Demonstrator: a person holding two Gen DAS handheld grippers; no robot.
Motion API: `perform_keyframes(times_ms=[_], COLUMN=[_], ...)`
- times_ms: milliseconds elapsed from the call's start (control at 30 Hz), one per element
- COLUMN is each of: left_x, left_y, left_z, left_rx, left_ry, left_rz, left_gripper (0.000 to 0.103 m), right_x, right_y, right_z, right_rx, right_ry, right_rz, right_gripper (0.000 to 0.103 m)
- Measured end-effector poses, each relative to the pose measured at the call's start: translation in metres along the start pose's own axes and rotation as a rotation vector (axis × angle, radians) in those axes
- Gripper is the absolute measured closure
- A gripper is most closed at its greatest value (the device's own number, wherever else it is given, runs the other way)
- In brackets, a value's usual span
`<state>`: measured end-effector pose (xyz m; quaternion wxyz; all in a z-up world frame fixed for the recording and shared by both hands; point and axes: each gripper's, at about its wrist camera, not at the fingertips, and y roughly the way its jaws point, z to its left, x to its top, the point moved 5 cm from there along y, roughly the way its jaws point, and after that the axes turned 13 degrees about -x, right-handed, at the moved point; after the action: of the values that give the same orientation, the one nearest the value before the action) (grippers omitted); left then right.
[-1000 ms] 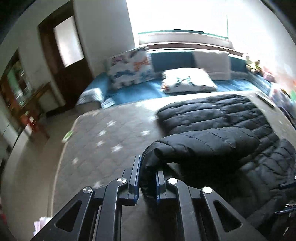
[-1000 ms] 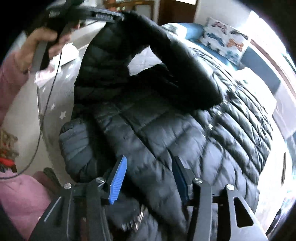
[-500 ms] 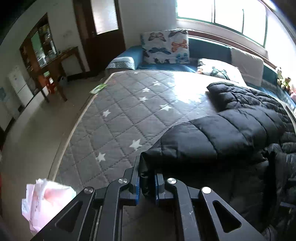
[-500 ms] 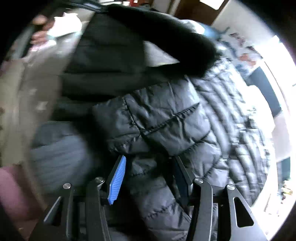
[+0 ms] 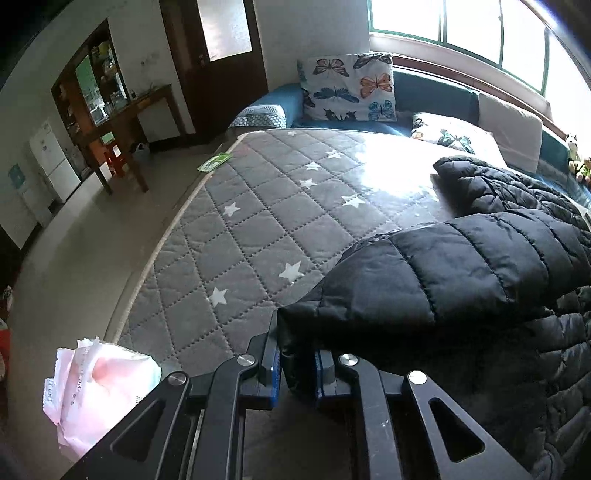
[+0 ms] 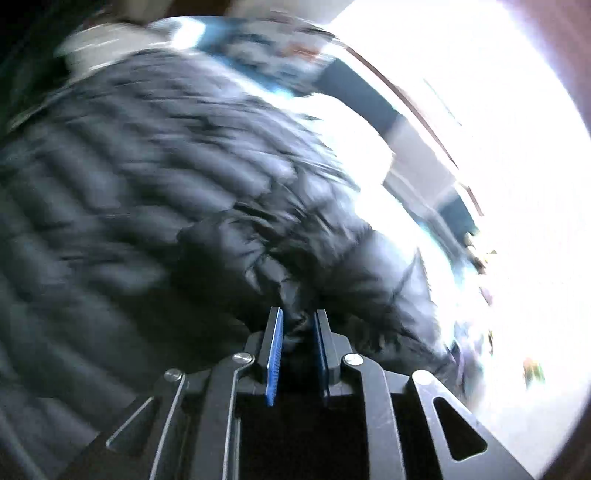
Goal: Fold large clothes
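Left gripper (image 5: 297,363): the fingers are closed on the cuff end of a sleeve (image 5: 436,273) of the black quilted down jacket (image 5: 517,192). The blue pads press the fabric from both sides, and the sleeve runs from the fingers up and to the right across the jacket body. The gripper points down toward the bed.

Right gripper (image 6: 298,332): the jaws have just been closing, and a fold of the same jacket (image 6: 155,177) is now pinched between the blue pads. The right wrist view is heavily motion-blurred; which part of the garment is pinched cannot be told.

Jacket location: it lies on the grey quilted mattress (image 5: 258,221), which has a pattern of white stars. In the left wrist view the jacket occupies the right side of the mattress, with one dark part reaching toward the sunlit far edge. The left half of the mattress is bare.

Surroundings in the left wrist view:
- A butterfly-print cushion (image 5: 347,86) stands against the blue sofa (image 5: 432,94) beyond the mattress, below the window (image 5: 480,33).
- A second printed pillow (image 5: 454,134) lies flat on the sofa seat.
- A pink-and-white plastic pack (image 5: 96,387) sits at the near left, just beside the gripper body.
- A wooden table (image 5: 125,122) and a dark door (image 5: 221,55) stand at the far left.
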<state>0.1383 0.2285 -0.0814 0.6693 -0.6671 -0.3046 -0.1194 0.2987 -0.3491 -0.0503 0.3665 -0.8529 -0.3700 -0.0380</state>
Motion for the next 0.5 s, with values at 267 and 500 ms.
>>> perform_keyframes(times_ms=[267,500], left_x=[0.006,0.015], left_y=[-0.022,-0.072], left_z=[-0.019,-0.065], left_rx=[0.012,-0.045], left_ry=[0.081,0.229], left_rz=[-0.010,-0.109], left_gripper=[0.046,0.017], right_x=[-0.048,-0.064], right_y=[0.087,0.082], right_z=[-0.147,-0.186], right_rx=[-0.133,-0.095], right_ry=[0.383,0.532], right_rz=[0.205,0.179], right_gripper=[0.085,0.084])
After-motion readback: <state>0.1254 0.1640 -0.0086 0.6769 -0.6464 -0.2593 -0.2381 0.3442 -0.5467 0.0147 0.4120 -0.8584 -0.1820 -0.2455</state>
